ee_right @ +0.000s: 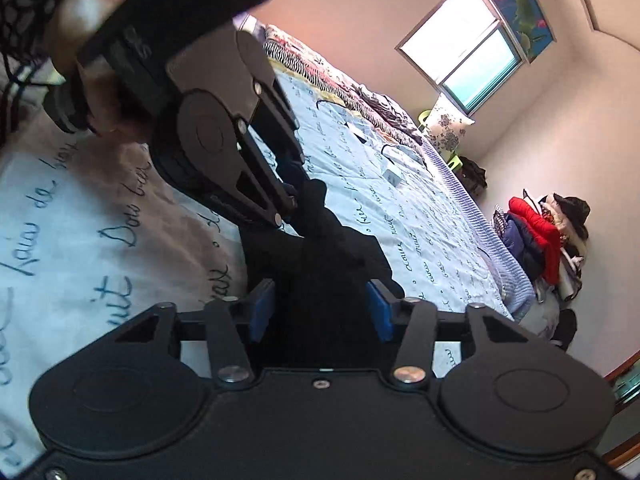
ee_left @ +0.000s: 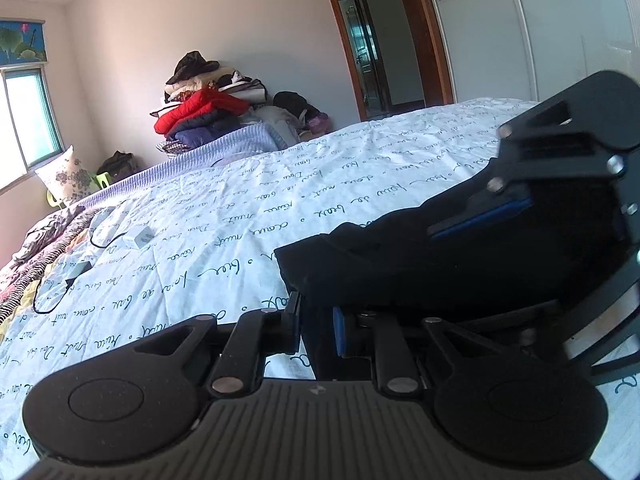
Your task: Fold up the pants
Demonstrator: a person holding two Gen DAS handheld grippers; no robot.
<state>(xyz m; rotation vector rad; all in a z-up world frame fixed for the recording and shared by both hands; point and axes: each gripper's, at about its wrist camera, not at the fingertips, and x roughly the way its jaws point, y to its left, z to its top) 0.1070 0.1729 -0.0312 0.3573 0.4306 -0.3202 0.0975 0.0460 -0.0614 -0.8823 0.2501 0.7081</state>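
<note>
In the left wrist view, the left gripper (ee_left: 318,330) sits low over the bed (ee_left: 224,216) with its jaws drawn narrow on a fold of the dark pants (ee_left: 384,264), which lie bunched just ahead and to the right on the white script-printed cover. The right gripper (ee_left: 520,208) reaches in from the right over the same cloth; whether it grips cannot be told here. The pants look gathered into a thick bundle rather than a flat, squared stack, so I judge the folding partly done, with smoothing and a final fold likely left. Farther off to the left, a small white box (ee_left: 138,238) and a black cable (ee_left: 52,296) lie well clear of the work, and a pile of clothes (ee_left: 204,108) stands by the far wall. In the right wrist view, the right gripper (ee_right: 320,308) has its blue pads (ee_right: 262,308) standing apart on either side of the pants (ee_right: 324,264), the cloth between them but not pinched. The left gripper (ee_right: 288,196), held by a hand (ee_right: 80,20), bites the pants' far edge. Nothing blocks the cloth.
</note>
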